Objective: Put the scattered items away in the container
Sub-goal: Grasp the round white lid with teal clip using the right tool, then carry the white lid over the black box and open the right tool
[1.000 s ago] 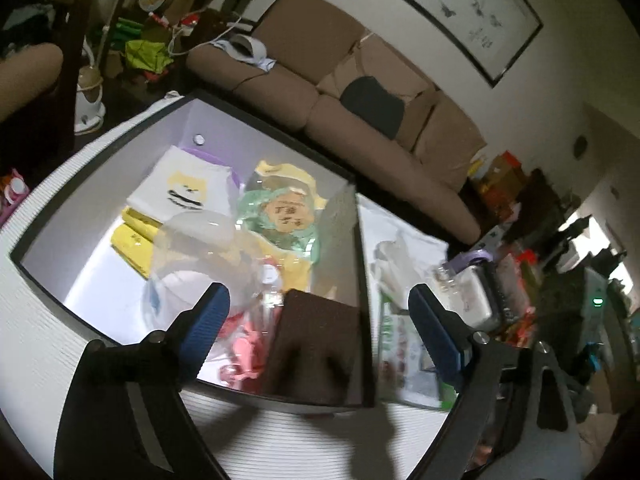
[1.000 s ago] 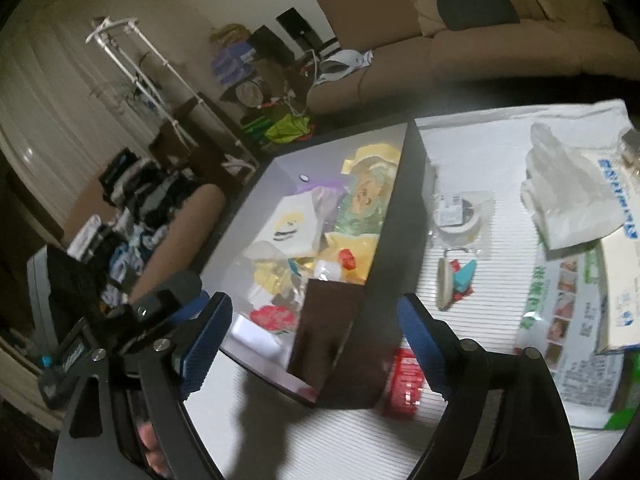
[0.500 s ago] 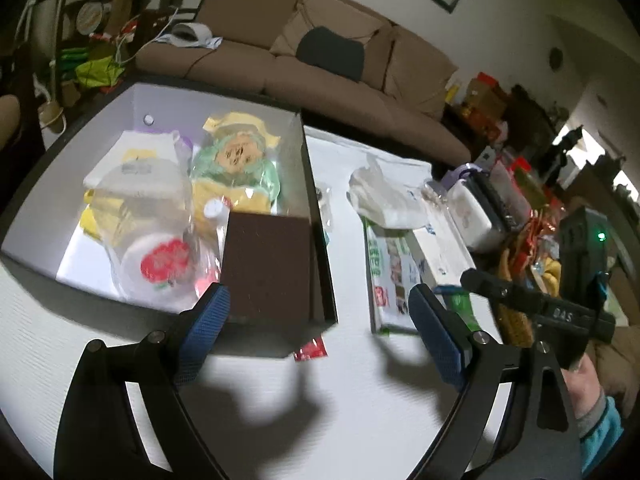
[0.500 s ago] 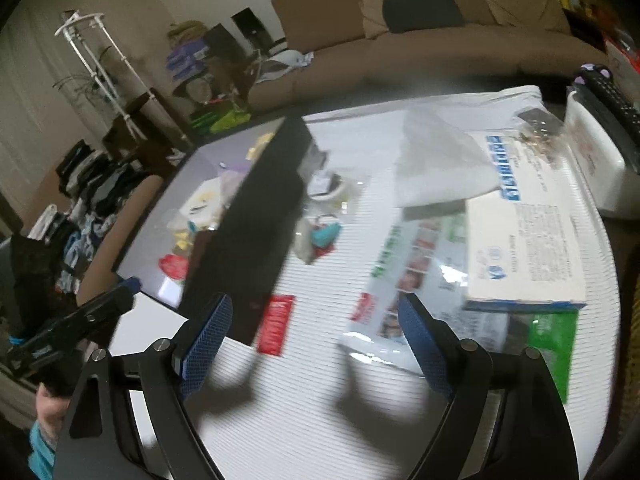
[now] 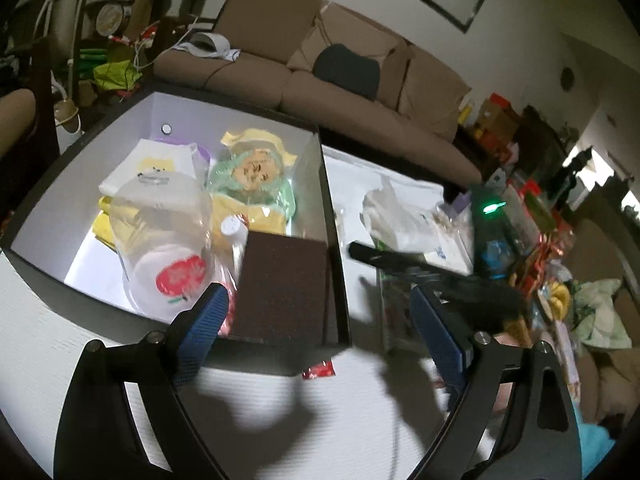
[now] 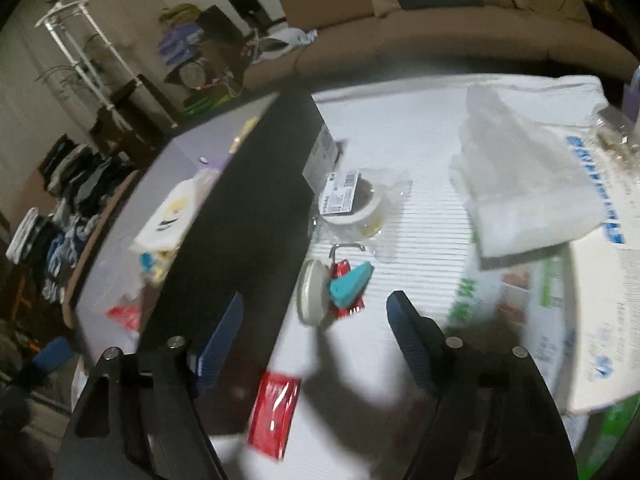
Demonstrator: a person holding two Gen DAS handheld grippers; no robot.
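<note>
Black-walled box, white inside, crammed

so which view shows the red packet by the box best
The right wrist view: the red packet lies whole on the white table beside the box's dark outer wall, a bit blurred. The left wrist view shows only a corner of it poking out from under the box's near corner.

The room is dim, lit from above behind me. My left tool casts soft shadows on the white tabletop just ahead. My right view is motion-blurred throughout. Both views bend and darken at the edges.
</note>
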